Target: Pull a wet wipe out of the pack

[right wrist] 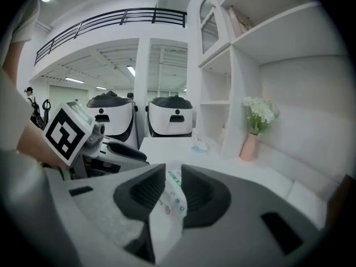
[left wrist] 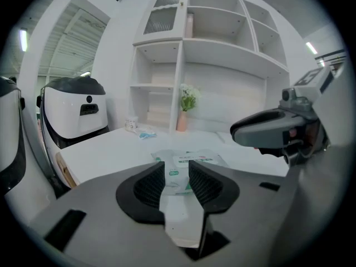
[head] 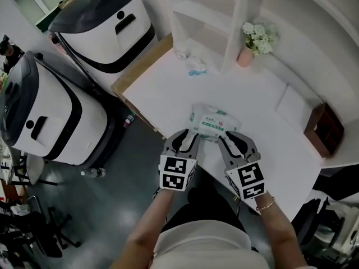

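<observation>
A white bench runs along white shelving in a bright workroom, with two large white-and-black machines parked on the dark floor beside it. The wet wipe pack sits at the bench's near edge, directly in front of the person, with its green-and-white label facing up. The head view does not show whether the pack rests fully on the surface.

The left gripper meets the pack's near left corner. In its own view the fingers are closed only part way, with the pack's end caught between the ribbed pads. The right gripper holds the near right corner the same way. Its view shows a printed edge of the pack standing upright in the narrow gap between its fingers. The two grippers lie side by side, close together, each angled down toward the pack.

At the back of the bench a crumpled wipe lies near the foot of the shelving. A pink vase of white flowers stands just to its right. A brown box sits at the bench's far right end, well apart from the pack.
</observation>
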Motion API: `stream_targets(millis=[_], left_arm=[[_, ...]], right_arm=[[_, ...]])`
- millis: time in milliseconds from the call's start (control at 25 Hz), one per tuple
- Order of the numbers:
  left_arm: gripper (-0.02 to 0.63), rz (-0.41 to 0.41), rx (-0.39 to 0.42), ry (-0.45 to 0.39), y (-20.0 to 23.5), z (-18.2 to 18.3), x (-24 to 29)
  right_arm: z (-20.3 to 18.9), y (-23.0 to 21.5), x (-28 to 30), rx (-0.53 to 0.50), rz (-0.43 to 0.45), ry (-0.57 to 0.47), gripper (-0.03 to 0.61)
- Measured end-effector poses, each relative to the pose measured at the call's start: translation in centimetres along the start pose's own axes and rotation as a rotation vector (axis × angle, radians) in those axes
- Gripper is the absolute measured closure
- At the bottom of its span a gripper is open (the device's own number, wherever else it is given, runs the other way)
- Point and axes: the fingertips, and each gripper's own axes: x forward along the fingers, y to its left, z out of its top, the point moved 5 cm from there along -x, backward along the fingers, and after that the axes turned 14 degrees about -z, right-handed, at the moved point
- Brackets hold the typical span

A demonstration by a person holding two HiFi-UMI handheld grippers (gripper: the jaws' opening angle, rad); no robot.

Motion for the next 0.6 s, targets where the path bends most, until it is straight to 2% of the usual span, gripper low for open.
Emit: stream_targets(millis=[360, 600], left_arm=[[0.487, -0.003, 0.008, 0.037, 0.4, -0.2, 2.3], [0.488, 0.001, -0.005, 0.043, 0.6, -0.1, 3.4]], right_arm=[[-1.1, 0.1, 2.8, -0.114, 0.056, 0.055, 0.499], [-1.3, 0.1, 4.2, -0.266, 0.072, 0.074, 0.499]])
